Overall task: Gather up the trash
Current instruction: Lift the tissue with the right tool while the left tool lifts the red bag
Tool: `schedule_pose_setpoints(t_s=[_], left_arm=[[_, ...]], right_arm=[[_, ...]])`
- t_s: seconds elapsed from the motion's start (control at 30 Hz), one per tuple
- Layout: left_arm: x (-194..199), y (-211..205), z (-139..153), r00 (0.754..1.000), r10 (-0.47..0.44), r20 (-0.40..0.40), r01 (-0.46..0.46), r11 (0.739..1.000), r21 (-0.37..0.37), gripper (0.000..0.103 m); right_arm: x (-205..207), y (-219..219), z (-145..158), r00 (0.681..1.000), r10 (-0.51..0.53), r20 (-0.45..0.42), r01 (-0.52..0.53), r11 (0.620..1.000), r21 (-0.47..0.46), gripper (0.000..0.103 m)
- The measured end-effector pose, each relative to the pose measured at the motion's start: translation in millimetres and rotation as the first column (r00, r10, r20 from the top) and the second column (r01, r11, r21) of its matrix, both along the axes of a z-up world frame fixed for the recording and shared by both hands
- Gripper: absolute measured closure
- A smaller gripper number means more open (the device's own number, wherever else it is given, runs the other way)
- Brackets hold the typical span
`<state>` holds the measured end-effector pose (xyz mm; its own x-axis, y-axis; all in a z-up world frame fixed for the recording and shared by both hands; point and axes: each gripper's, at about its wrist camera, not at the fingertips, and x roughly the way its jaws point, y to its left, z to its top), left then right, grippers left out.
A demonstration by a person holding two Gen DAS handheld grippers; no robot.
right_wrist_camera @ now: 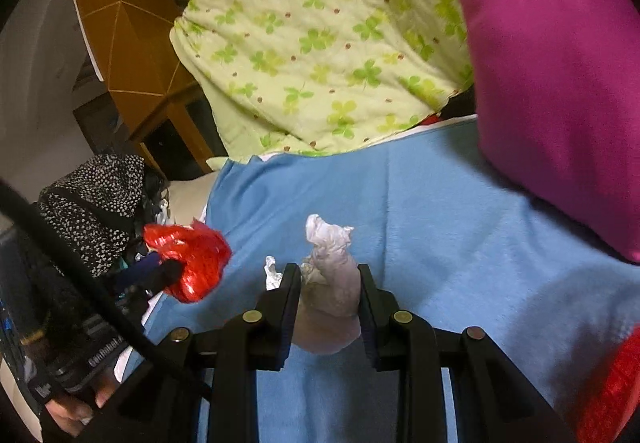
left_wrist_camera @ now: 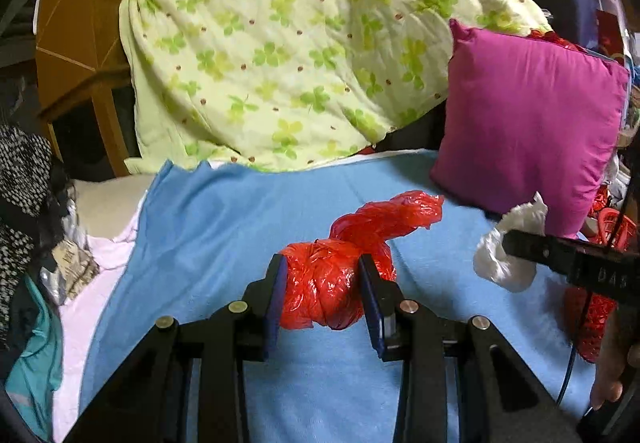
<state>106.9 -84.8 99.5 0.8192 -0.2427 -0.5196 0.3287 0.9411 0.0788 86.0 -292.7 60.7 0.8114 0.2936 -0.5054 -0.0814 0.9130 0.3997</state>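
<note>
The left hand-held gripper (left_wrist_camera: 323, 293) is clamped on a tied red plastic bag (left_wrist_camera: 340, 275), its twisted tail sticking out past the pads; what is inside the bag cannot be seen. The right hand-held gripper (right_wrist_camera: 330, 297) is clamped on a wad of white paper (right_wrist_camera: 330, 283). Both loads hang above the blue blanket (left_wrist_camera: 224, 227) on the bed, toward its middle. Behind lie a clover-print quilt (left_wrist_camera: 288, 43) and one pink cushion (left_wrist_camera: 528, 123) at the far right edge. Only the left view shows a pale pink sheet (left_wrist_camera: 80, 307) along the bed's left edge (with rumpled clothes beside it). Only the right view shows a red mesh thing (right_wrist_camera: 616, 391) at its lower right. Count: one red bag, one paper wad, one cushion.
</note>
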Motion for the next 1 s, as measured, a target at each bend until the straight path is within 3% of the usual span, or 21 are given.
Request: schedule_pose_setpoints(t_s=[0.17, 0.4, 0.6, 1.0], left_arm=[[-31.2, -10.9, 15.0, 0.999, 0.003, 0.037, -0.004, 1.000, 0.024, 0.066], [-71.1, -17.6, 20.3, 1.000, 0.027, 0.009, -0.027, 1.000, -0.011, 0.066], [-96.0, -24.8, 20.2, 0.999, 0.029, -0.018, -0.029, 1.000, -0.009, 0.066], [-141.8, -27.2, 38.2, 0.999, 0.041, 0.035, -0.041, 0.999, 0.013, 0.065]], right_arm=[[-43.2, -7.3, 10.2, 0.999, -0.028, 0.045, 0.029, 0.999, -0.016, 0.073], [-93.8, -14.9, 27.8, 0.996, -0.036, 0.086, 0.040, 0.998, -0.042, 0.073], [-127.7, -18.2, 46.6, 0.993, -0.031, 0.115, 0.039, 0.997, -0.069, 0.073], [-175.2, -27.8, 68.4, 0.987, -0.046, 0.153, 0.055, 0.997, -0.049, 0.073]])
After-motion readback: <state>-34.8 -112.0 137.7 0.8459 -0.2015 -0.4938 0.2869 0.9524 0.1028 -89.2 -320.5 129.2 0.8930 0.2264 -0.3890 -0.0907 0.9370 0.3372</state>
